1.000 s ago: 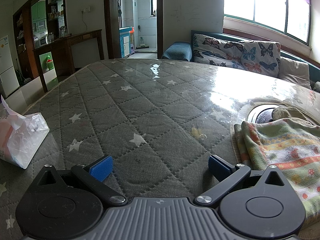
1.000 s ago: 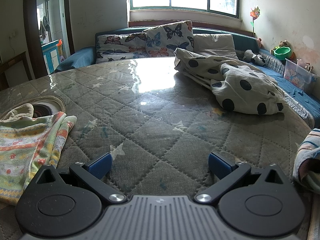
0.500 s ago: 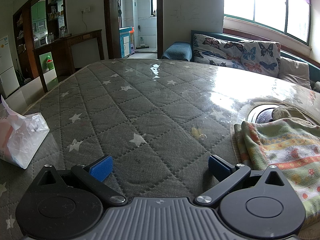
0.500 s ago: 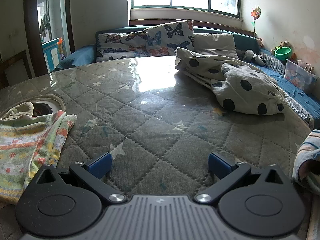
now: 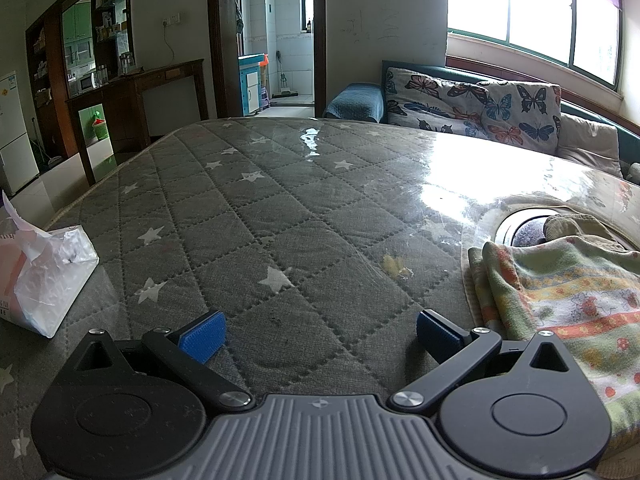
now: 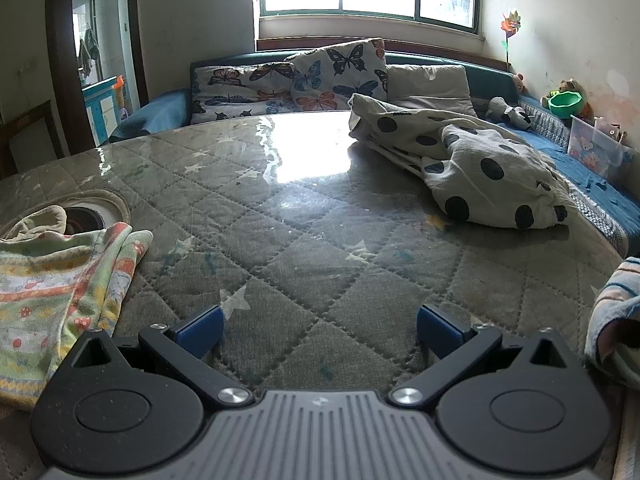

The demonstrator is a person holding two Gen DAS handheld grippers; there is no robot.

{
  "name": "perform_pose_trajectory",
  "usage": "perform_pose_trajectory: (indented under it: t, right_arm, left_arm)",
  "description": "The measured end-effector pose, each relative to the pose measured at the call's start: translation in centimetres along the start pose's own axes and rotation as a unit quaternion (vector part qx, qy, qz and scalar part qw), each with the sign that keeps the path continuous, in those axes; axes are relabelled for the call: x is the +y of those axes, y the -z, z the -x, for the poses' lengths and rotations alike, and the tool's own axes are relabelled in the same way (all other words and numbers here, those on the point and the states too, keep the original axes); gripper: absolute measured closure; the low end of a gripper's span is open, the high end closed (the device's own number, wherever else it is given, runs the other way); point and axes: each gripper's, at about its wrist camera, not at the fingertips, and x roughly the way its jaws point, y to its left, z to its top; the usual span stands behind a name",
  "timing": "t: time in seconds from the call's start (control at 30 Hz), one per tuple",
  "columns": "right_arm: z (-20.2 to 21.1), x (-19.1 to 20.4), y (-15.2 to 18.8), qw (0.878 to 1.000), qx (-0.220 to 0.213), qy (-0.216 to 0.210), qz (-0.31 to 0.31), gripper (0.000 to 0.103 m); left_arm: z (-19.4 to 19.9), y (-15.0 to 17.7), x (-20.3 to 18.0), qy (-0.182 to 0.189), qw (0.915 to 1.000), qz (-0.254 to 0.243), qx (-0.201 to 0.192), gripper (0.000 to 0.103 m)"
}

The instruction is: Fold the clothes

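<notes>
On the grey quilted star-print tabletop (image 5: 280, 216), we hold our left tool (image 5: 320, 330) and right tool (image 6: 320, 326) low, both spread wide with nothing between their blue pads. Between the two tools lies the folded green-and-orange patterned cloth (image 5: 560, 292), and a white black-dotted cloth (image 6: 472, 164) sits far back.

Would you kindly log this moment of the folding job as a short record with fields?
surface: quilted star-pattern table cover under clear plastic
left gripper: jaws open, empty, low over the cover
right gripper: jaws open, empty, low over the cover
striped patterned garment: folded, between the grippers
polka-dot garment: crumpled, far right side
white plastic bag: left edge
</notes>
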Motion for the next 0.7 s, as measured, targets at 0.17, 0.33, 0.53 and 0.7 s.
perform_pose_trajectory:
  t: [0.17,0.33,0.53,0.7]
  right_arm:
    - [0.0,0.1,0.1,1.000,-0.001,0.001,0.001,0.000]
    - [0.1,0.1,0.1,1.000,-0.002,0.002,0.002,0.000]
    - [0.5,0.3,0.1,1.000,-0.005,0.002,0.004,0.001]
    - [1.1,0.2,0.3,1.000,-0.007,-0.003,-0.008,0.003]
  left_arm:
    - [-0.2,0.2,0.1,0.000,1.0000,0.000,0.000,0.000]
    - [-0.2,0.2,0.0,0.000,1.0000,0.000,0.000,0.000]
    - [-0.2,0.1,0.0,0.000,1.0000,0.000,0.000,0.000]
    - [-0.2,0.1,0.0,0.000,1.0000,0.000,0.000,0.000]
